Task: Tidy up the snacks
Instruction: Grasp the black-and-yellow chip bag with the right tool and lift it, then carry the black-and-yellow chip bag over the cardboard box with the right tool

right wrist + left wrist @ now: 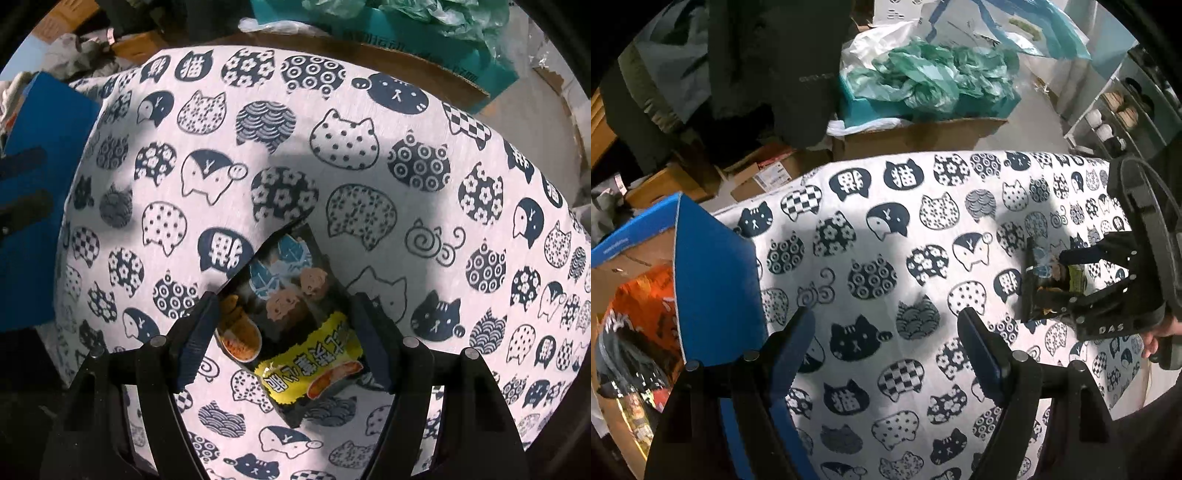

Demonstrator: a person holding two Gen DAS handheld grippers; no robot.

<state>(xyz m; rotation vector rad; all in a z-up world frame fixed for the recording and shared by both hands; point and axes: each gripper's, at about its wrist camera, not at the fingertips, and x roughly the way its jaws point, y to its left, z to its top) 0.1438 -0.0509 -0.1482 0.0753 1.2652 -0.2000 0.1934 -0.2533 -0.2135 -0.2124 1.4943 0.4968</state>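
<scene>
Left wrist view: my left tongs hang open and empty over the cat-print worktop, beside the blue box, ready to help. Right wrist view: my right tongs straddle the snack packet lying flat on the cloth, jaws wide, pads apparently not pressing it.

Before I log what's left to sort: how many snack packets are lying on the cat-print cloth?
1. The dark snack packet lies flat on the cat-print cloth, between the open fingers of the right gripper. More may sit beyond the views; the box holds other packets.
</scene>
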